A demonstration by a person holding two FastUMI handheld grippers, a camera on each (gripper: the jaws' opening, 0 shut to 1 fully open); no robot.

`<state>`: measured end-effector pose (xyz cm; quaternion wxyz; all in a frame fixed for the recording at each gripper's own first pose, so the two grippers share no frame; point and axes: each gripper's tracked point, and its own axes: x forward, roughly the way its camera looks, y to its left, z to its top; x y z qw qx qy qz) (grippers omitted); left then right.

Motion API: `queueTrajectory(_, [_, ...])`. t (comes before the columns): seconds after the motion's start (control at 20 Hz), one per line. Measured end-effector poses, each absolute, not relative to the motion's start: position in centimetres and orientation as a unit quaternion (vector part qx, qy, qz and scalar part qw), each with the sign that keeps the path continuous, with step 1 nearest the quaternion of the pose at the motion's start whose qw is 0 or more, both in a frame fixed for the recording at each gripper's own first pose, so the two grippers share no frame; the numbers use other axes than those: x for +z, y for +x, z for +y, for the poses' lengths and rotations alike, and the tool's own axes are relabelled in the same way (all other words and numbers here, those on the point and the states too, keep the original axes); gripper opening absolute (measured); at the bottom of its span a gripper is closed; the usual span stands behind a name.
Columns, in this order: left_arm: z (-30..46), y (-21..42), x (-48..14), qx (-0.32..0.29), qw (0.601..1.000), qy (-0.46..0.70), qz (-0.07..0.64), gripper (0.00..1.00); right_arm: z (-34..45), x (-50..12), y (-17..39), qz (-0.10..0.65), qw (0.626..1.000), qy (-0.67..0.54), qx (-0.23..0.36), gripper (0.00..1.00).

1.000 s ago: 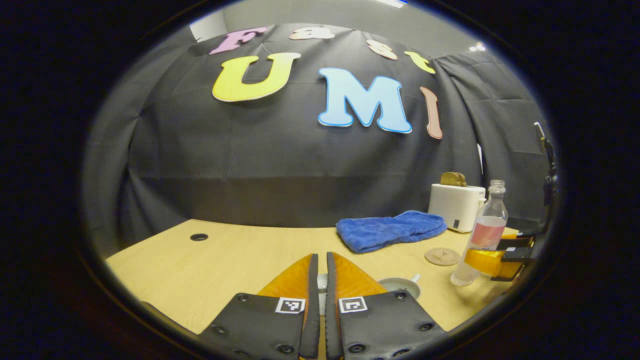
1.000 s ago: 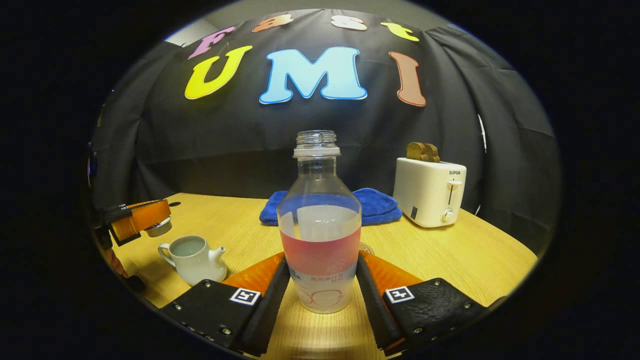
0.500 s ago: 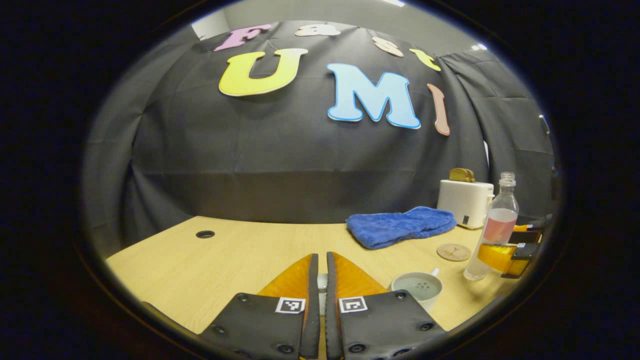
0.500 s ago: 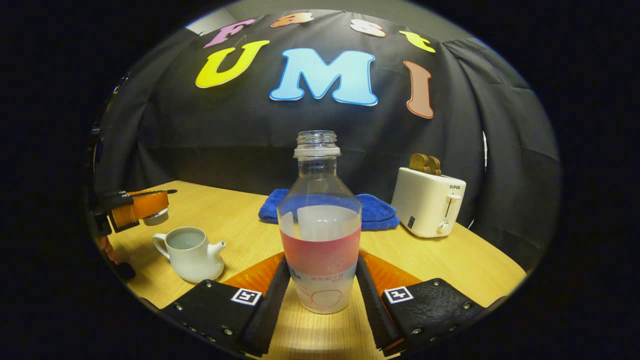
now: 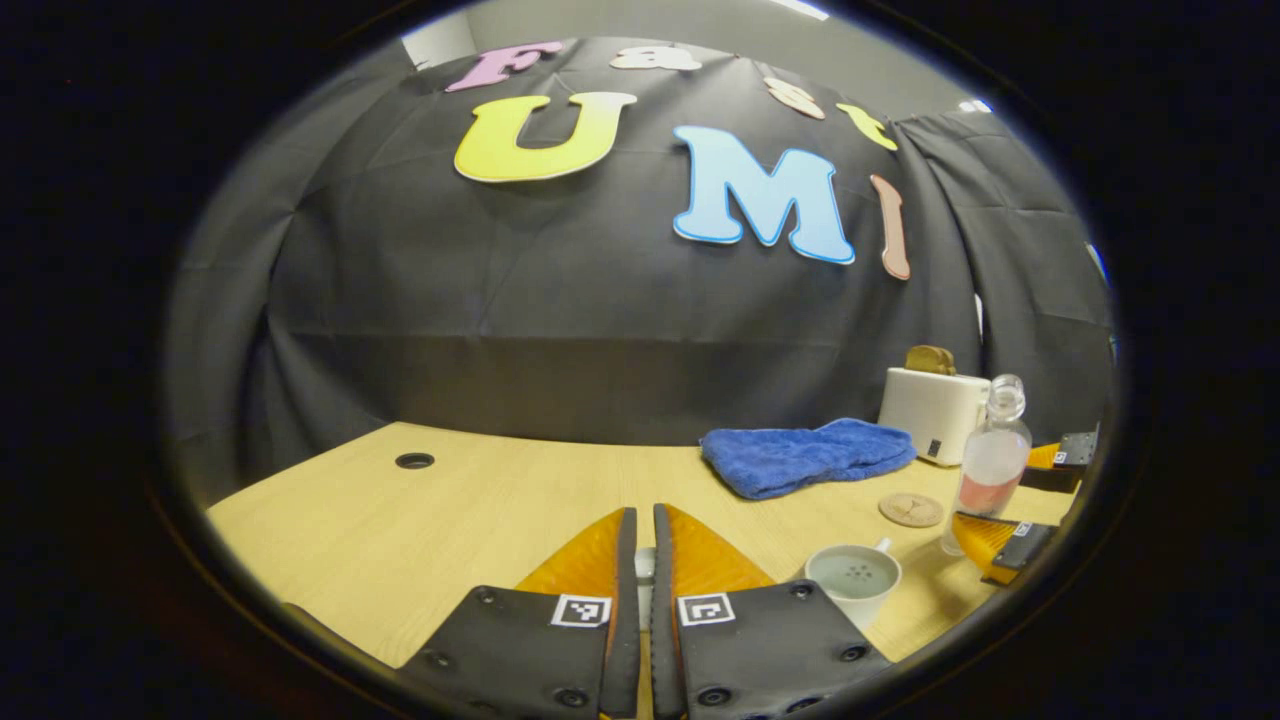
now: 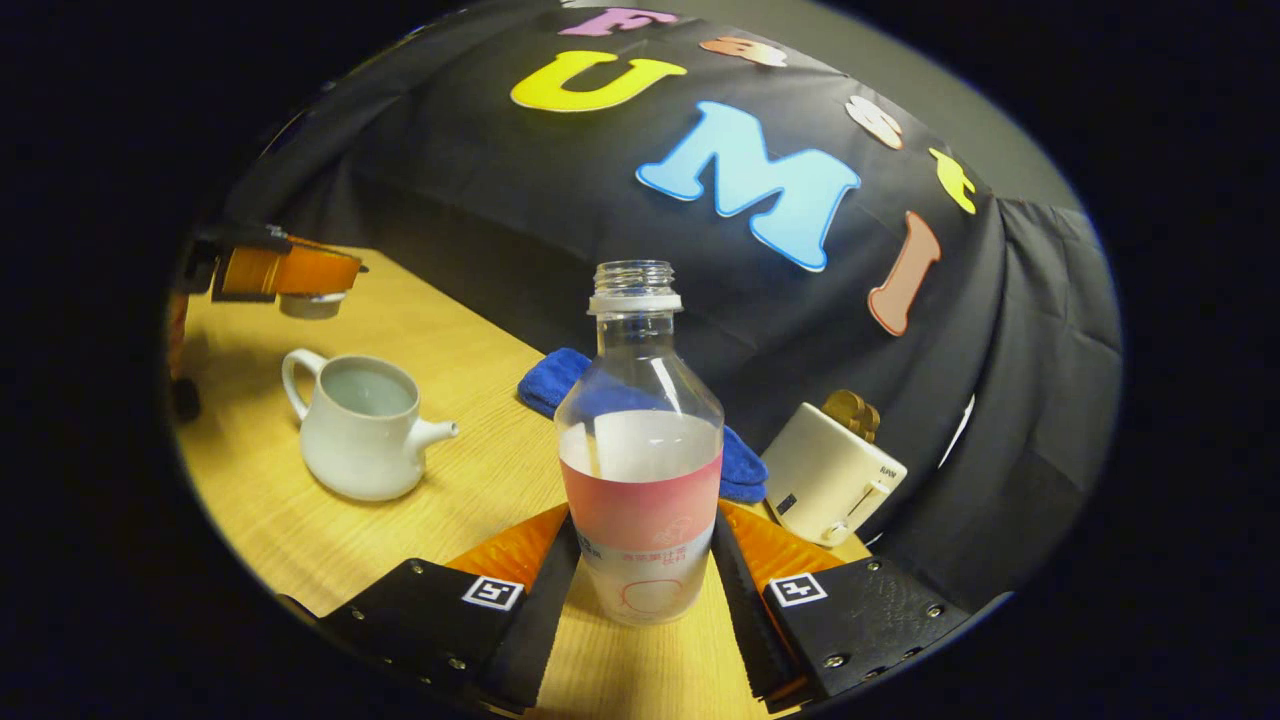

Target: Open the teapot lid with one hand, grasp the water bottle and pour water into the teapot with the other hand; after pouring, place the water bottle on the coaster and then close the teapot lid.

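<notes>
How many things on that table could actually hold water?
2. The uncapped water bottle is clamped in the right gripper; the open white teapot stands on the table, to the bottle's left in the right gripper view.

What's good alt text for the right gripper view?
The right gripper grips an uncapped water bottle, tilted toward an open white teapot on the wooden table. The left gripper holds the lid above the table.

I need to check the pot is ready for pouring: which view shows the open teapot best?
The right gripper view: the teapot shows whole, with handle, spout and uncovered mouth, standing on the table. The left gripper view catches just its open top from above, partly cut off by the left tool.
</notes>
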<state>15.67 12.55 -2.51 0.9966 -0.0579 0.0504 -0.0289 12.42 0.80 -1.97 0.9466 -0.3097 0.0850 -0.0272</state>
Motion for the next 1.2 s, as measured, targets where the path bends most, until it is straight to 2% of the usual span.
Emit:
queueTrajectory(0.25, [13.1, 15.7, -2.4, -0.034, 0.996, -0.064, 0.049, 0.11, 1.5, -0.5, 12.8, 0.052, 0.891, -0.451, -0.029, 0.75])
queueTrajectory(0.35, [13.1, 15.7, -2.4, -0.037, 0.996, -0.069, 0.048, 0.13, 1.8, 0.1, 12.9, 0.038, 0.863, -0.502, -0.033, 0.74])
queueTrajectory(0.4, [13.2, 15.8, -2.5, -0.038, 0.995, -0.073, 0.048, 0.11, 1.9, 0.3, 13.0, 0.034, 0.853, -0.52, -0.033, 0.75])
queueTrajectory(0.75, [14.3, 15.6, -2.0, -0.034, 0.995, -0.09, 0.041, 0.13, 2.0, 2.0, 14.7, 0.014, 0.782, -0.621, -0.049, 0.74])
queueTrajectory(1.2, [16.2, 15.7, -2.1, -0.025, 0.992, -0.115, 0.042, 0.13, 3.9, 2.7, 14.9, -0.014, 0.681, -0.731, -0.037, 0.74])
